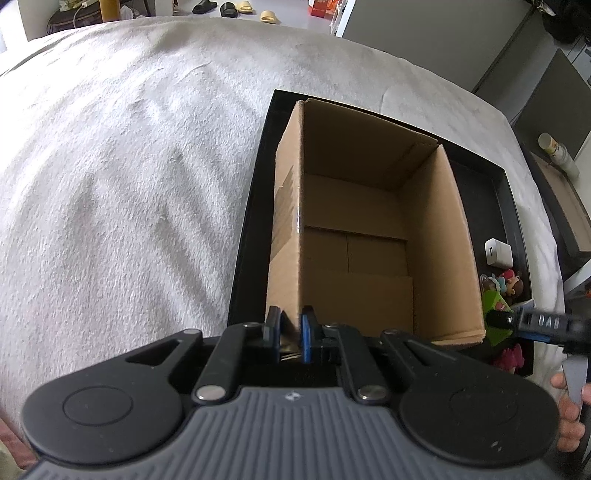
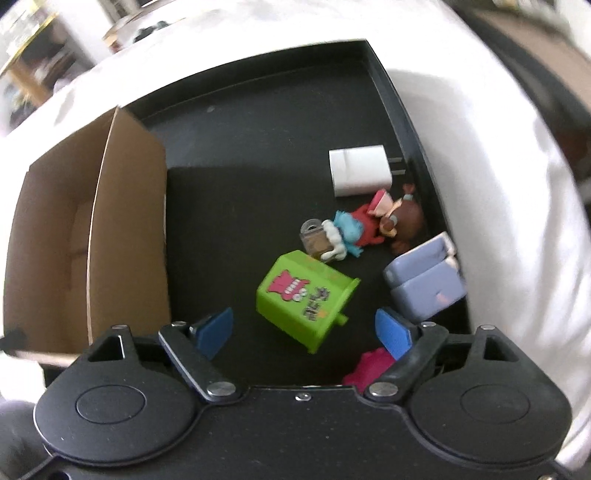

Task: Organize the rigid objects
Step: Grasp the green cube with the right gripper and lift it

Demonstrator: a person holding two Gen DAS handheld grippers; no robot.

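Observation:
An open, empty cardboard box (image 1: 354,236) stands in a black tray (image 1: 251,206) on a white blanket. My left gripper (image 1: 290,325) is shut on the box's near left wall. My right gripper (image 2: 303,330) is open and empty, hovering just above a green toy bin (image 2: 301,295) lying on its side in the tray (image 2: 266,110). Beyond the bin lie a doll figure (image 2: 365,225), a white charger (image 2: 360,170), a lilac block (image 2: 424,284) and a pink toy (image 2: 367,367). The box (image 2: 125,221) stands to the left. The right gripper shows at the left view's right edge (image 1: 532,323).
The white blanket (image 1: 129,166) covers the surface around the tray. Slippers (image 1: 236,9) lie on the floor far behind. A bottle (image 1: 557,151) stands on a ledge at the right.

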